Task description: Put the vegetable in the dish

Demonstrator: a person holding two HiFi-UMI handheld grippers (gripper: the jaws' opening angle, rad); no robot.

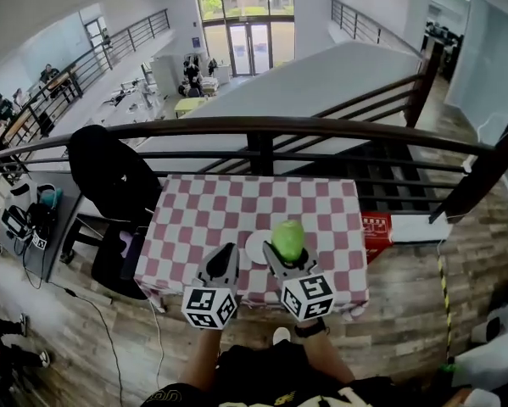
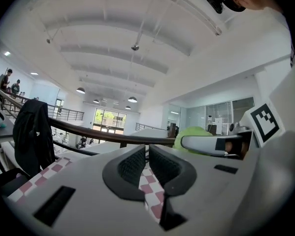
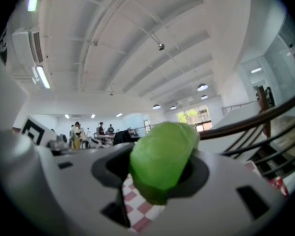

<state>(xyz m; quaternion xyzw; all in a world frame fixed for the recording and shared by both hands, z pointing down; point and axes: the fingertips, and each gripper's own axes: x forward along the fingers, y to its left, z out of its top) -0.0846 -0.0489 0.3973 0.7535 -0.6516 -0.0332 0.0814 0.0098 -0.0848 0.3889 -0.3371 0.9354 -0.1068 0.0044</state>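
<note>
Right gripper (image 1: 286, 259): closed on the green vegetable (image 1: 288, 237), which is held clear above the checked table (image 1: 194, 214). Its long axis runs roughly along the jaws, away from the person.

Left gripper (image 1: 223, 265): jaws nearly together, nothing between them.

The white dish (image 1: 255, 248) lies on the table just left of the vegetable, between the two grippers. The right hand is nearer.

Writing: print on the red box (image 1: 377, 232) is unreadable.

Left claw (image 1: 226, 257) closed; right claw (image 1: 284, 259) full.
</note>
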